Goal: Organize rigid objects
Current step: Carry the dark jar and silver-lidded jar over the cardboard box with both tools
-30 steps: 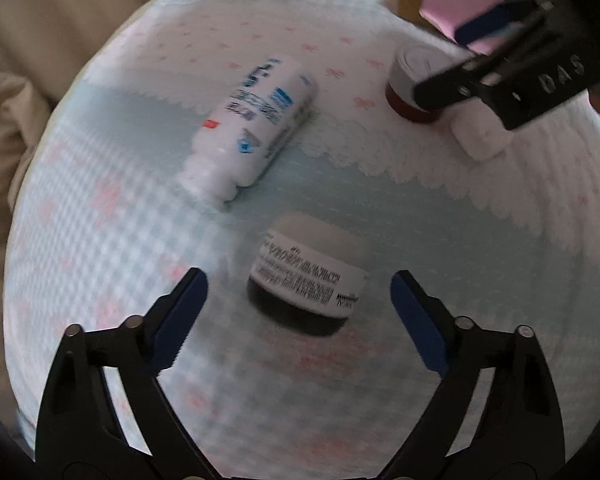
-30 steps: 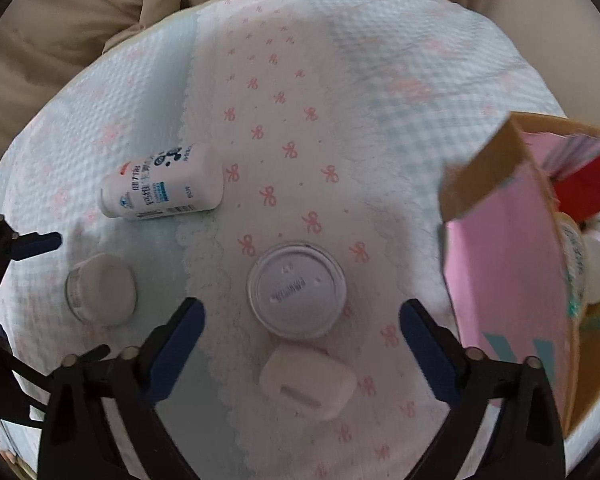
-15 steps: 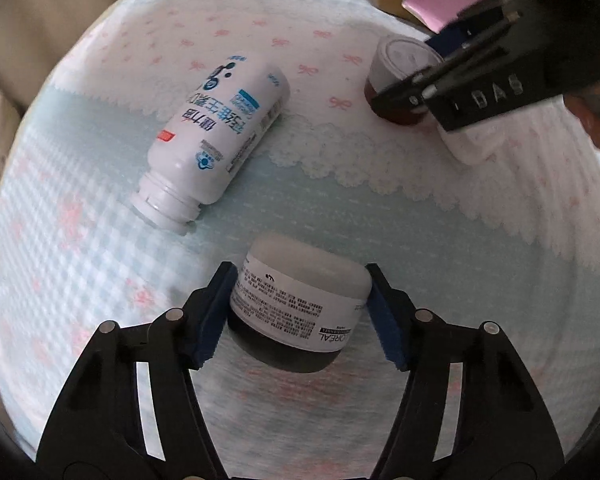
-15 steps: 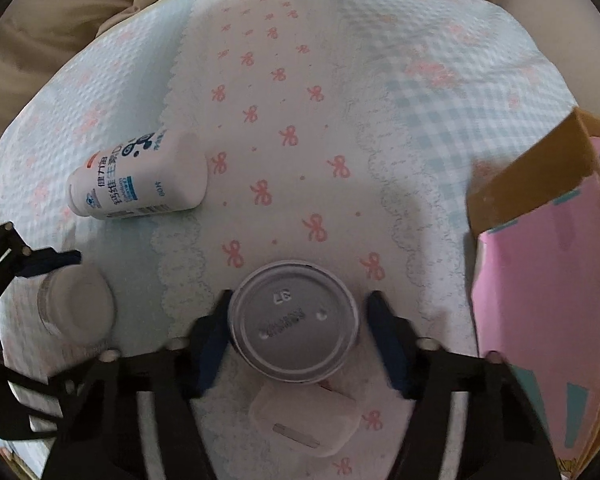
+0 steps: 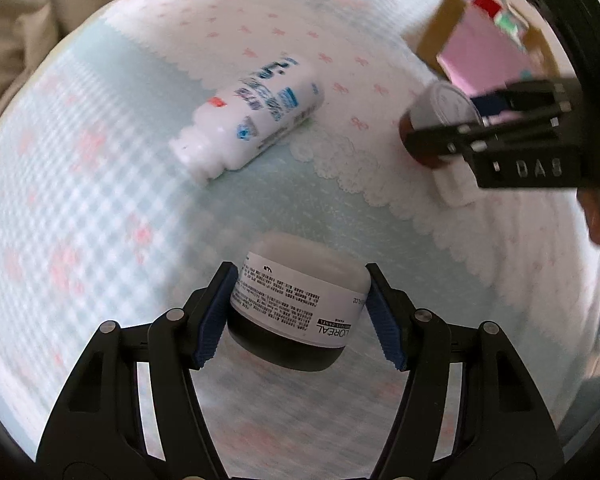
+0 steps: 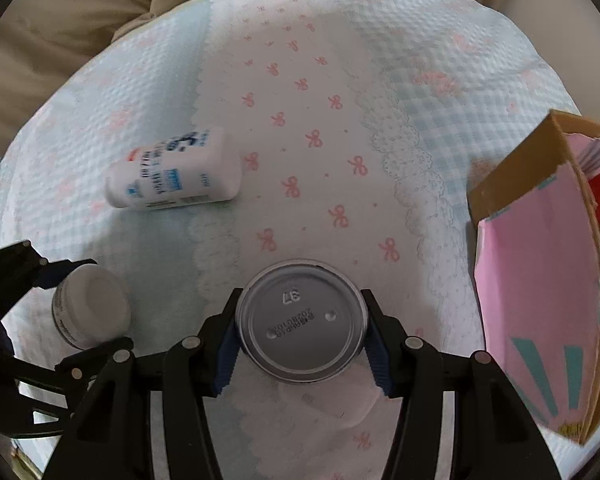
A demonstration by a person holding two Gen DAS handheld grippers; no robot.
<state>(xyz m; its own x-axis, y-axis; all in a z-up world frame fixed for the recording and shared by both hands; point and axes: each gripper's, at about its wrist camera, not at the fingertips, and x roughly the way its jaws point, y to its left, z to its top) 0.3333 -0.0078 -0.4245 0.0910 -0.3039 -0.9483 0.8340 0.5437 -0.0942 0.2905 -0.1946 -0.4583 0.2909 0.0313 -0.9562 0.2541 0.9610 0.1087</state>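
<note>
Quilted cloth (image 6: pixel 452 92), pale blue check with a white strip of pink bows and lace edging, covers a round surface; beige fabric behind it. Left gripper (image 5: pixel 298 320) has its jaws clamped on a jar (image 5: pixel 296 306): white lid, dark base, white label reading "L'OREAL" over fine print too small to read. Jar sits tilted between the blue ribbed pads (image 5: pixel 214 320), near centre of the left view. Right gripper (image 6: pixel 300 328) has its jaws pressed to both sides of a round can (image 6: pixel 302 320); grey flat top stamped "37", date code below it blurred. Can side looks dark red-brown in the left view. Under the can, near side, a small white rounded case (image 6: pixel 332 404). White plastic bottle (image 6: pixel 174 176) lies on its side far left, blue print, unreadable. Cardboard box (image 6: pixel 540 280) at right, pink flap with teal stripes, red item inside.
</note>
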